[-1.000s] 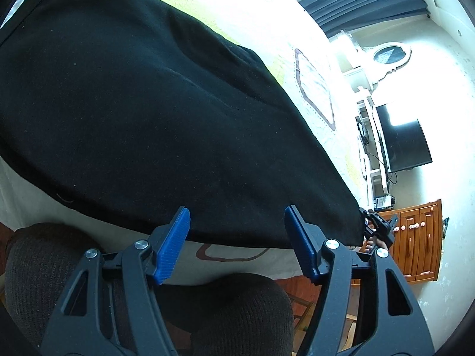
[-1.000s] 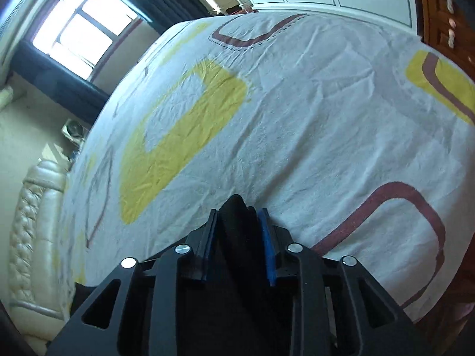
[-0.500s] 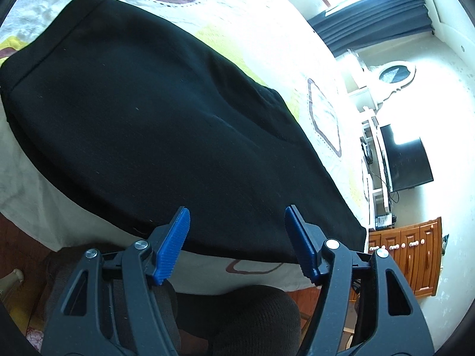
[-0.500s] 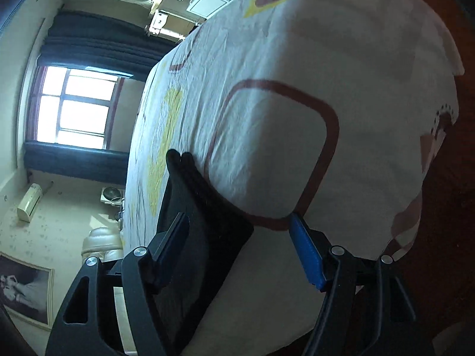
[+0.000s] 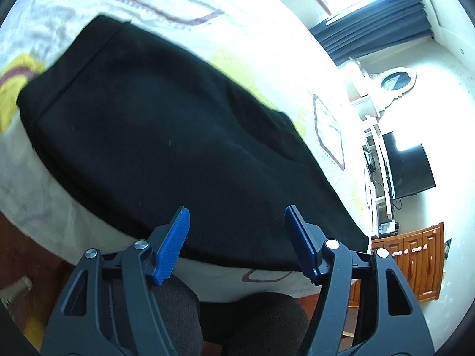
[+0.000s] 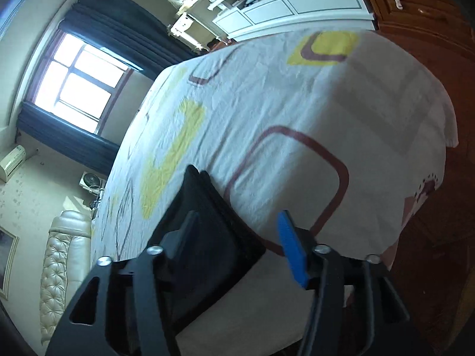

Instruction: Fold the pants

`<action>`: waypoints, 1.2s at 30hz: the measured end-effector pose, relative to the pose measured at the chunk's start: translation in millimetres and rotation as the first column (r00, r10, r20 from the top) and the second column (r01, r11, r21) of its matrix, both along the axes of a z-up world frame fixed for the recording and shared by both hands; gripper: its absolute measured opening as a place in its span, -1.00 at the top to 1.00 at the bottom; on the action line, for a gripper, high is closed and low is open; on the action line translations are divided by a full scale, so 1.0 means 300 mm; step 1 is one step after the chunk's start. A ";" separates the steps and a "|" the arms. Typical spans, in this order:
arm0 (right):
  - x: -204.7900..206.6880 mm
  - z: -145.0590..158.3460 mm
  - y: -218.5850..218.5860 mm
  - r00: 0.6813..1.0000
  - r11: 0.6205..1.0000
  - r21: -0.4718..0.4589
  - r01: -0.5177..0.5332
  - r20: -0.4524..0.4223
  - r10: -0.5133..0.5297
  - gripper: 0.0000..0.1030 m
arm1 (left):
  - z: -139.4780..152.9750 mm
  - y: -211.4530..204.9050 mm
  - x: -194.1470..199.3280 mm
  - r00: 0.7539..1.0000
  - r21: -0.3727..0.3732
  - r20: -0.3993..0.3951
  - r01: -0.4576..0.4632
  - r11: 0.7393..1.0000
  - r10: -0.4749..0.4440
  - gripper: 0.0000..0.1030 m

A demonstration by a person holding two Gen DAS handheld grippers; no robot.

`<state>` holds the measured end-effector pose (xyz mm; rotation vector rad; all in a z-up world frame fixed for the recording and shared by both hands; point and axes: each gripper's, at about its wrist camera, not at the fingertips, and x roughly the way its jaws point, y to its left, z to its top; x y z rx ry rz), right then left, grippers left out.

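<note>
Black pants (image 5: 178, 133) lie folded flat on the patterned bed sheet (image 5: 267, 44), near the bed's front edge. My left gripper (image 5: 236, 210) hovers open above their near edge, with nothing between its blue pads. In the right wrist view the pants' folded end (image 6: 207, 201) rests on the sheet (image 6: 297, 103). My right gripper (image 6: 237, 215) hangs above that end with its jaws closing a little. Its left finger stands over the cloth and its right pad (image 6: 292, 252) over bare sheet. Neither pad presses on the cloth.
A person's knees in dark trousers (image 5: 267, 311) sit under the left gripper at the bed's edge. A television (image 5: 409, 172) and a wooden cabinet (image 5: 415, 261) stand beyond the bed. A window (image 6: 77, 89), a padded headboard (image 6: 59, 261) and white cabinets (image 6: 297, 3) surround it.
My right gripper let go of the pants' end, opened and drew back from it. My left gripper pulled away from the pants, so more of them shows.
</note>
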<state>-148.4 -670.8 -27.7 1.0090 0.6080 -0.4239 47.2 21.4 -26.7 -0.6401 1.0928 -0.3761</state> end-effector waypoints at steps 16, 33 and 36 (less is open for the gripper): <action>0.268 -0.074 0.093 0.890 0.915 0.033 -0.402 -0.218 0.399 0.44 | -0.128 0.160 0.153 0.983 -0.160 -0.134 -0.143 0.977 0.122 -0.89; 0.355 0.241 0.345 0.914 0.910 0.095 -0.403 0.092 0.395 0.52 | -0.188 0.190 0.152 0.994 -0.302 -0.103 -0.070 0.951 0.041 -0.95; 0.401 0.323 0.445 0.894 0.896 0.058 -0.440 0.124 0.431 0.51 | -0.175 0.165 0.177 0.996 -0.255 -0.093 -0.041 0.966 0.018 -0.95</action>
